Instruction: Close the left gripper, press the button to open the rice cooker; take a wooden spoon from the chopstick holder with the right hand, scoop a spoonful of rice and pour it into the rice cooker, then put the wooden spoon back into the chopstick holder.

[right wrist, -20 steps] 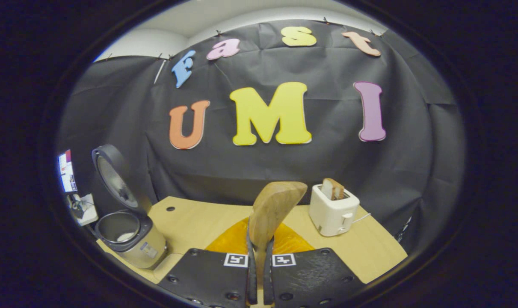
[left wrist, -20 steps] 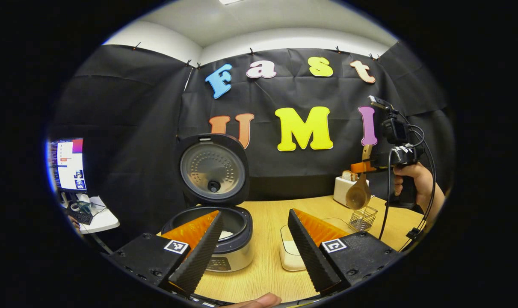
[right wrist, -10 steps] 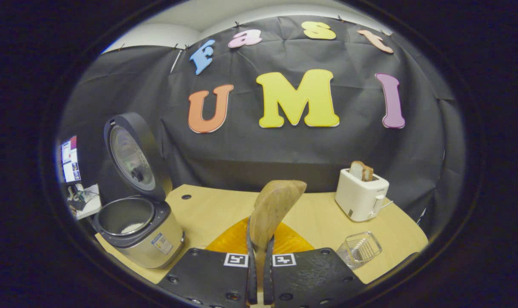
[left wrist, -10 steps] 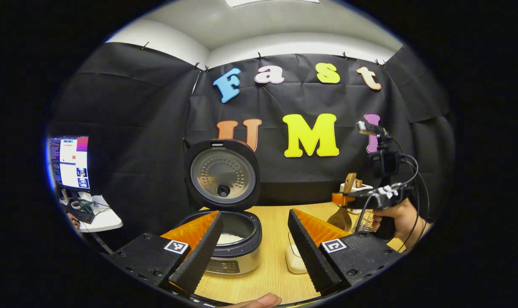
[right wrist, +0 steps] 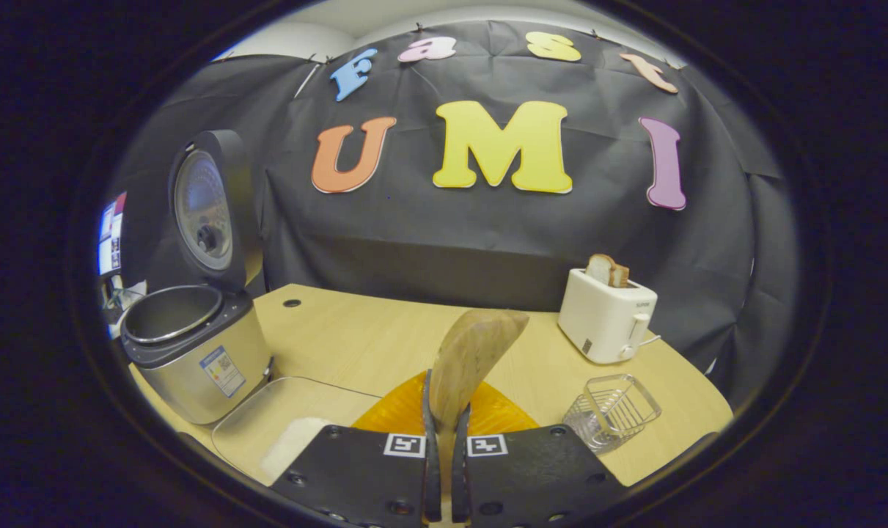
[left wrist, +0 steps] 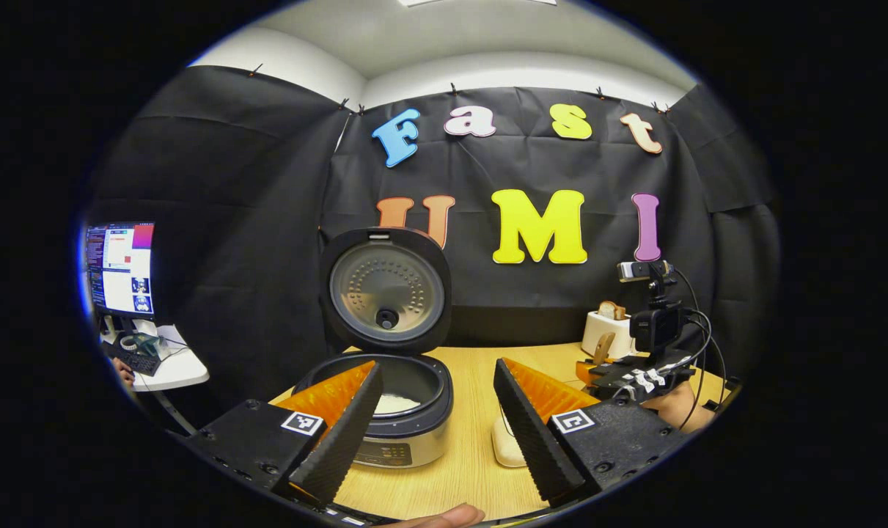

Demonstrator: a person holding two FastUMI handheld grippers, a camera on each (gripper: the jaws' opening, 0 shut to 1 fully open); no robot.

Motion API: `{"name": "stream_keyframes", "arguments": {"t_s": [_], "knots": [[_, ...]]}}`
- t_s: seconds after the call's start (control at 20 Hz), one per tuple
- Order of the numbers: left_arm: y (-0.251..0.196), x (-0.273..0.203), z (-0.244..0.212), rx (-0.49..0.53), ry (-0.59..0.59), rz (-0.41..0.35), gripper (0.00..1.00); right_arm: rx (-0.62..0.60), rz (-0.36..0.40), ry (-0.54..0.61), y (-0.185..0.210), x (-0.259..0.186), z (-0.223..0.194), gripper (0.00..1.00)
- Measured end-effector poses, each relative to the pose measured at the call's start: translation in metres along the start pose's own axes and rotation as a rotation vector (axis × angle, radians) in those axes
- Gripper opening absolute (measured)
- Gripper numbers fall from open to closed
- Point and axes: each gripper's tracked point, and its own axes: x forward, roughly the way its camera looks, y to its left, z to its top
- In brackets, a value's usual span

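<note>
In the right gripper view we see our right claw (right wrist: 444, 447) nearly closed, its 2 fingers pressing on the handle of the wooden spoon (right wrist: 471, 356), whose bowl rises upright just past the fingertips. Just left of the claw, near the worktop's (right wrist: 370, 345) front edge, lies a shallow clear tray (right wrist: 268, 422) with white rice (right wrist: 291, 444) in it. To the right sits the wire chopstick holder (right wrist: 611, 411), near the right edge. Farther off, the rice cooker (right wrist: 194, 352) stands at the left edge with its lid (right wrist: 203, 209) raised, and a white toaster (right wrist: 606, 315) holding bread stands toward the back right corner.

In the left gripper view our left claw (left wrist: 436, 422) is spread wide, holding nothing. Beyond its fingers the rice cooker shows white rice in its pot (left wrist: 396, 403). A monitor (left wrist: 119, 268) stands off the worktop to the left.
</note>
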Motion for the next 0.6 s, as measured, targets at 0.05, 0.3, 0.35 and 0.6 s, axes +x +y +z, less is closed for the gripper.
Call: {"name": "stream_keyframes", "arguments": {"t_s": [0.05,0.3,0.35,0.6], "knots": [[-0.001,0.0,0.0,0.001,-0.002,-0.001,0.97,-0.019,-0.006,-0.005,0.001,-0.002,0.0,0.06],[-0.007,-0.002,0.002,0.012,-0.007,-0.016,0.97,-0.026,-0.052,-0.003,0.018,-0.015,-0.012,0.06],[-0.008,-0.002,0.002,0.013,-0.007,-0.019,0.97,-0.01,-0.062,0.005,0.022,-0.018,-0.015,0.06],[-0.011,-0.002,0.002,0.017,-0.008,-0.03,0.97,0.039,-0.045,0.046,0.052,-0.023,-0.025,0.06]]}}
